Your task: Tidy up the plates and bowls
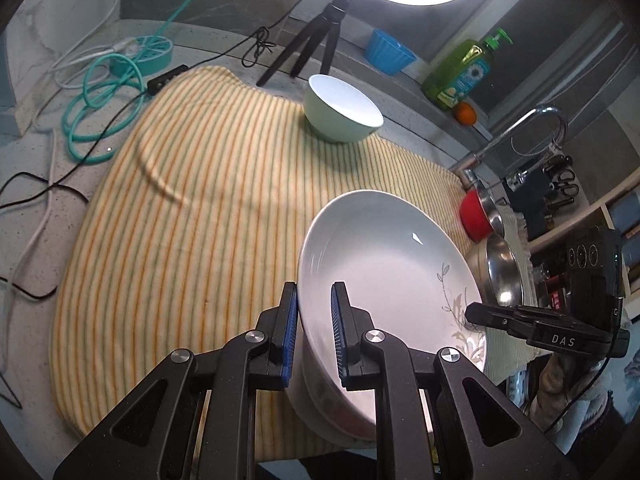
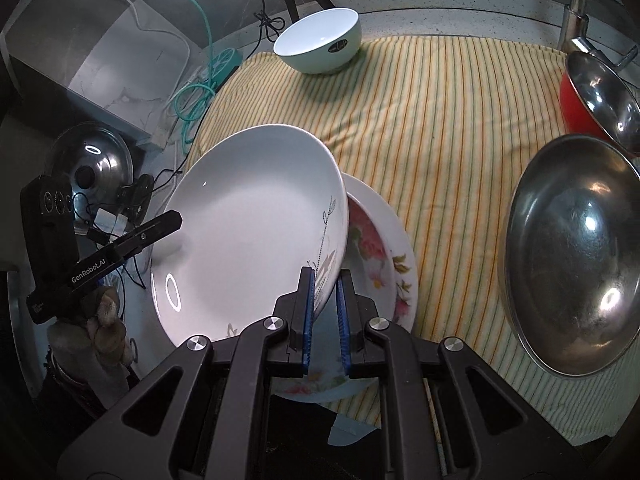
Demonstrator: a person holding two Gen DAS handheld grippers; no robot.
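A white deep plate with a grey leaf print (image 1: 384,256) (image 2: 248,232) is held tilted above a flowered plate (image 2: 380,256) on the striped cloth. My left gripper (image 1: 314,312) is shut on its left rim. My right gripper (image 2: 324,300) is shut on its right rim; it also shows in the left wrist view (image 1: 520,320). The left gripper shows in the right wrist view (image 2: 120,240). A pale green bowl (image 1: 342,110) (image 2: 320,42) stands upright at the far side of the cloth.
The yellow striped cloth (image 1: 192,208) (image 2: 448,128) covers the counter. A steel bowl (image 2: 572,268) and a red pan (image 2: 592,96) lie at the right by the tap (image 1: 516,132). A tripod (image 1: 312,40), cables (image 1: 104,92), a blue bowl (image 1: 386,52) and a soap bottle (image 1: 460,72) stand behind.
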